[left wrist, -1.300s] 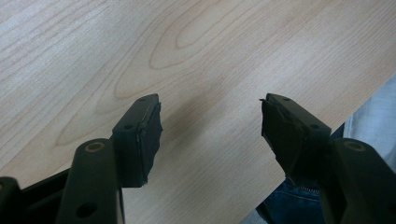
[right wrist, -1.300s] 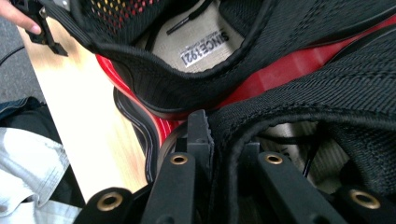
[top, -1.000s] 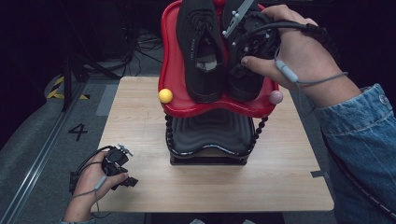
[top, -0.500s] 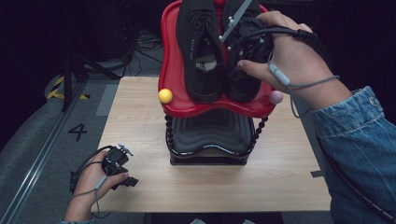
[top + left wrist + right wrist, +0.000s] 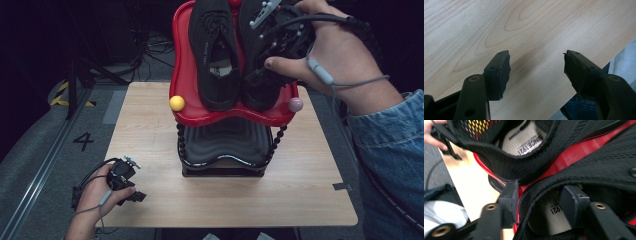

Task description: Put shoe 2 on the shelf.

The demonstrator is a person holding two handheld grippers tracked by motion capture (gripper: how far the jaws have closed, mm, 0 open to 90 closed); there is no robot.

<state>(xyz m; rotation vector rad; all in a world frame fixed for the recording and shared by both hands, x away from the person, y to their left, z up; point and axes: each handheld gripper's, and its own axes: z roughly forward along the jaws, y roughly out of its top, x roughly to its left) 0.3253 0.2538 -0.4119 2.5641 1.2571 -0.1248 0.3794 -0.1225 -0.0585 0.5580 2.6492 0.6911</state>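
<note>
Change since earlier: right gripper [image 5: 260, 70] has just been opening its jaws; in the earlier high views it sat at the same shoe, and the hand has barely shifted. Left gripper has kept its place.
Right shoe [image 5: 260, 92]: black knit shoe on the top red tray [image 5: 186, 107] of the rack, toe pointing away from the person, heel at the tray's near edge.
Right shoe collar [image 5: 541, 187]: in the right gripper view it runs between the two jaws, one jaw outside the shoe against the red tray, the other inside over the pale insole [image 5: 549, 217].
Right gripper state: jaws spread; the collar lies between them, and the outer pad stands apart from the fabric, so no pinch is on it.
Left shoe [image 5: 214, 55]: the matching black shoe, just beside the right shoe on the same tray, insole with a printed label showing.
Rack: red upper tray, a black lower tray [image 5: 222, 147] beneath it, beaded black posts, a yellow knob [image 5: 176, 103] and a pink knob [image 5: 295, 104] at the near corners.
Table [image 5: 145, 135]: light wood, rack standing at its middle.
Left gripper [image 5: 136, 196]: at the near left corner of the table, well apart from the rack.
Left gripper state: jaws spread wide over bare wood in the left gripper view, nothing between them.
</note>
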